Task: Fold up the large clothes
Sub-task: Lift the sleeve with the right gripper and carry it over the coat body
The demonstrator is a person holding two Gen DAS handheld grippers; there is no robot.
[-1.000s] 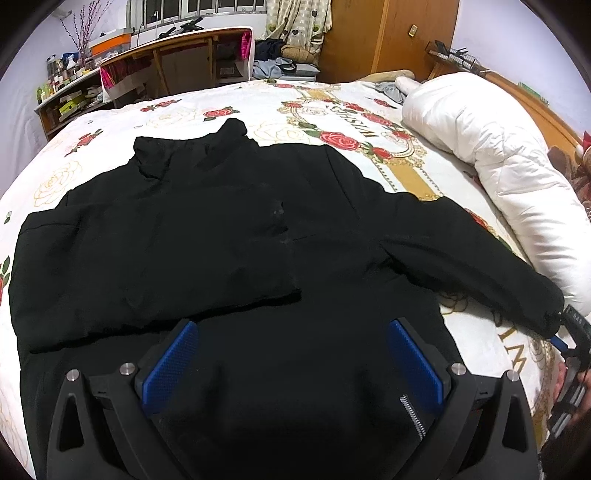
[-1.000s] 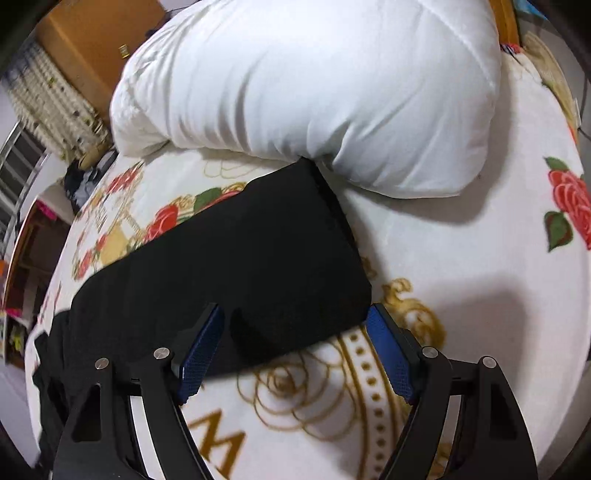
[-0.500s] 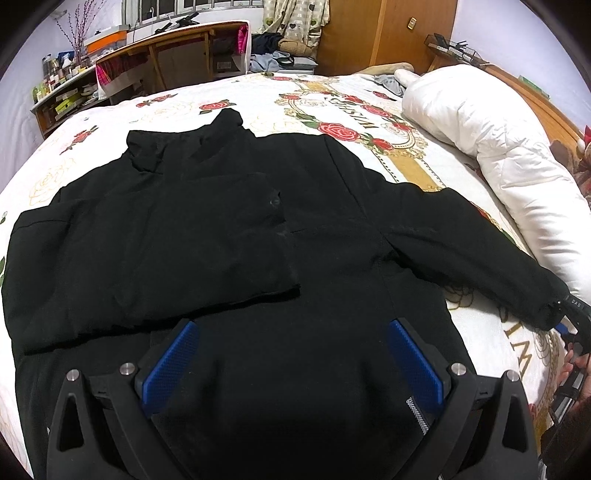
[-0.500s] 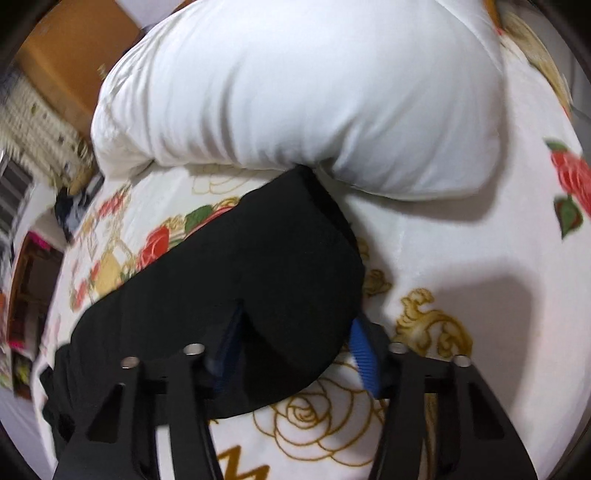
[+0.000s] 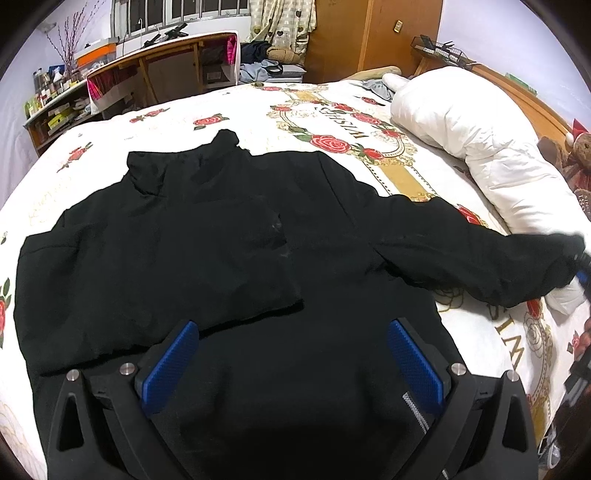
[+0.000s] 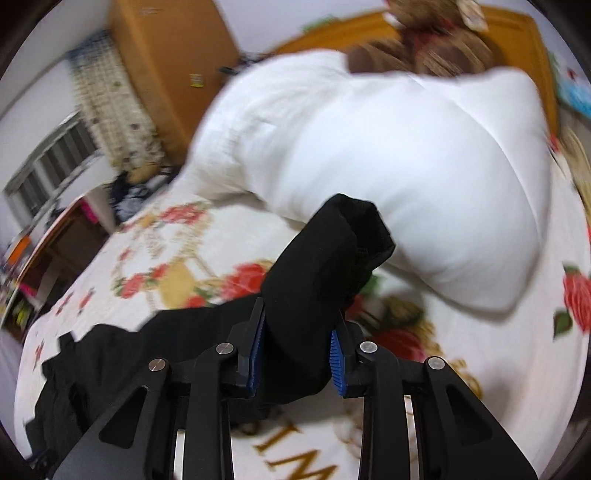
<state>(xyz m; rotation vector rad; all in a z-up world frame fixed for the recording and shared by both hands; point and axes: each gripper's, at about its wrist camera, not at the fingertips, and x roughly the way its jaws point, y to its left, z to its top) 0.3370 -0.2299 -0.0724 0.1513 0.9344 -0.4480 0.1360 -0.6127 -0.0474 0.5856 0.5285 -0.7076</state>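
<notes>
A large black jacket lies flat on the rose-print bed, its collar towards the far side. One sleeve is folded across its chest. The other sleeve stretches out to the right. My left gripper is open and empty, hovering over the jacket's lower hem. My right gripper is shut on the cuff of the stretched sleeve and holds it lifted off the bedspread, next to the white duvet. In the left wrist view the right gripper shows only at the right edge.
A rolled white duvet lies along the bed's right side, also in the right wrist view. A teddy bear sits by the wooden headboard. A desk with shelves and a wardrobe stand beyond the bed.
My right gripper closed on the sleeve cuff and lifted it off the bed. My left gripper stayed open over the hem and rose a little.
</notes>
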